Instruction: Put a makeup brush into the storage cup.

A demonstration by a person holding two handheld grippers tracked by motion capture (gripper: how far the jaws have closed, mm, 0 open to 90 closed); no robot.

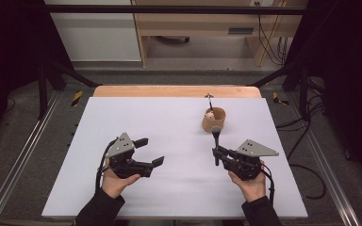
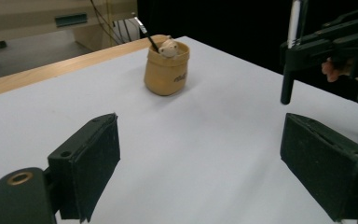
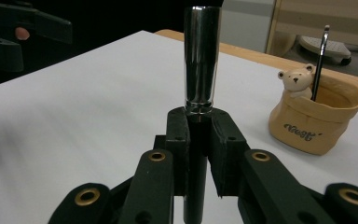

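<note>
Nearest me, my left gripper (image 1: 149, 151) at eight o'clock spreads its matte black jaws wide over bare white table (image 1: 169, 122). Right gripper (image 1: 216, 152) at four o'clock clamps a slim chrome-and-black brush (image 1: 216, 141); a tan pot (image 1: 214, 119) sits at one o'clock.

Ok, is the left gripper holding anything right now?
No, the left gripper has its jaws spread wide with only bare white table between them.

The right gripper (image 3: 199, 140) is black with brass rivets, clamping a tool (image 3: 200, 60) with a black shaft and shiny silver ferrule. Ahead of it sits a tan pot (image 3: 317, 119) with dark lettering and a cream bear (image 3: 296, 80). Below lies a white table (image 1: 169, 141).
</note>
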